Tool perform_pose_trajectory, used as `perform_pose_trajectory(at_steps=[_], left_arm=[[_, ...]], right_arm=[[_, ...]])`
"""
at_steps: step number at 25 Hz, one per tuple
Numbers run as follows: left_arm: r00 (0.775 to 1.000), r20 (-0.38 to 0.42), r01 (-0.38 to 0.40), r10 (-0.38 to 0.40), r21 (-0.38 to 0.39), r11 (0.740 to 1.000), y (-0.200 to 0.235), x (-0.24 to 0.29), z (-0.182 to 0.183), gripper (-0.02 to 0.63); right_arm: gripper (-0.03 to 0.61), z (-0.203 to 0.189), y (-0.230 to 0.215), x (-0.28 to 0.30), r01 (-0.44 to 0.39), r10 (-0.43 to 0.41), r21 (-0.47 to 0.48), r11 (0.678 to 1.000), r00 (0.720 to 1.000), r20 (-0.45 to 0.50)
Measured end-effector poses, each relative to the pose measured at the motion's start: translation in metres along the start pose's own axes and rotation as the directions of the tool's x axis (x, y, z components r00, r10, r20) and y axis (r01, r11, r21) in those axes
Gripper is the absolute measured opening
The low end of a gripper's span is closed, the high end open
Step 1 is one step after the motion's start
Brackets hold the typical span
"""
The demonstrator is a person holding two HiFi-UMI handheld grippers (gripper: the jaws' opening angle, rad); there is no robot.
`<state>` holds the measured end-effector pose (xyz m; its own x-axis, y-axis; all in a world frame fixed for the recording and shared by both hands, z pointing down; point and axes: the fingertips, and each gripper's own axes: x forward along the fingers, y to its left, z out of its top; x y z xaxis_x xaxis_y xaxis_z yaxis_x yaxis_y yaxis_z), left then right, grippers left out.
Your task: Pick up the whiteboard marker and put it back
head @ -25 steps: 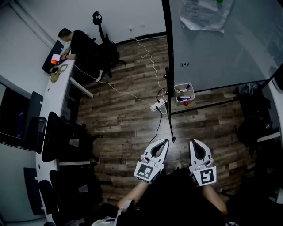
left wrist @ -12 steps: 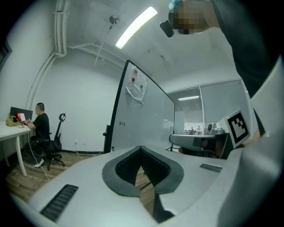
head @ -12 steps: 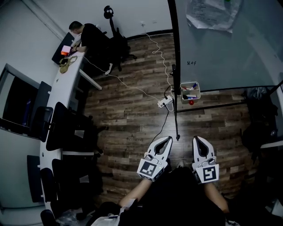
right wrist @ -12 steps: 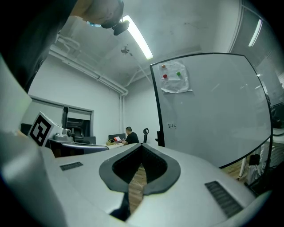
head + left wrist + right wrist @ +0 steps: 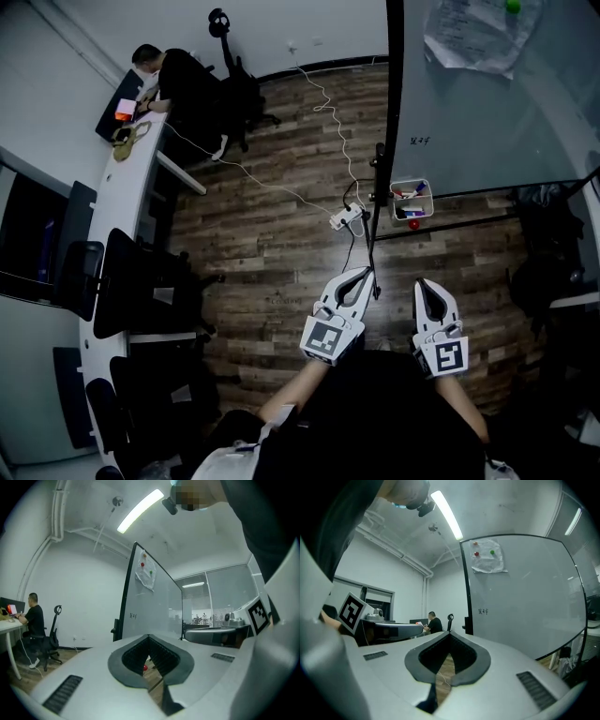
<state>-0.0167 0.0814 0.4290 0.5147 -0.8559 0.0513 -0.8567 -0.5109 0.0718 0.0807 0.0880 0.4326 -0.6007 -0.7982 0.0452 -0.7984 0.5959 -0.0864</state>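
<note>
We record a dark plank floor (image 5: 272, 244) across most of the head view. A large whiteboard (image 5: 506, 122) on a black frame stands at the upper right. A crumpled sheet of paper (image 5: 469, 37) is fixed near its top.

A long white desk (image 5: 127, 202) curves down the left side, with black office chairs (image 5: 141, 291) pushed against it. At its far end a person (image 5: 173, 80) in dark clothing sits facing the desk.

Both grippers are held low in the head view, side by side and pointing towards the whiteboard. The left gripper (image 5: 364, 274) has its jaws brought together, the tips meeting, with nothing caught between them. The right gripper (image 5: 424, 282) is likewise closed tip to tip and empty. Through the gap behind each pair of tips we see only floor.

A white cable (image 5: 328, 122) trails from the far wall across the planks to a power strip (image 5: 341, 220) just beside the whiteboard's frame.

A small white tray (image 5: 429, 199) hangs at the whiteboard's lower left corner. The whiteboard marker (image 5: 410, 194) lies in this tray, apparently among a few others, though the view is too small to count them. It is well apart from both grippers.

A small red round object (image 5: 413, 224) sits just below the tray.
</note>
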Motion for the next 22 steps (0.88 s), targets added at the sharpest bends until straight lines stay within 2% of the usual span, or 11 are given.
perform_pose_trajectory(at_steps=[4, 16, 22], left_arm=[[0.999, -0.004, 0.034, -0.034, 0.002, 0.999, 0.013, 0.003, 0.003, 0.008], [0.992, -0.014, 0.123, -0.124, -0.013, 0.992, 0.053, 0.014, 0.001, 0.008], [0.984, -0.036, 0.173, -0.174, -0.021, 0.985, 0.067, 0.014, -0.009, 0.008]], right_arm=[[0.014, -0.007, 0.004, 0.017, 0.03, -0.031, -0.018, 0.999, 0.998, -0.051], [0.014, 0.005, 0.008, 0.065, 0.127, -0.127, 0.003, 0.992, 0.992, 0.023], [0.014, 0.0, 0.007, 0.077, 0.191, -0.191, -0.024, 0.981, 0.982, -0.007]])
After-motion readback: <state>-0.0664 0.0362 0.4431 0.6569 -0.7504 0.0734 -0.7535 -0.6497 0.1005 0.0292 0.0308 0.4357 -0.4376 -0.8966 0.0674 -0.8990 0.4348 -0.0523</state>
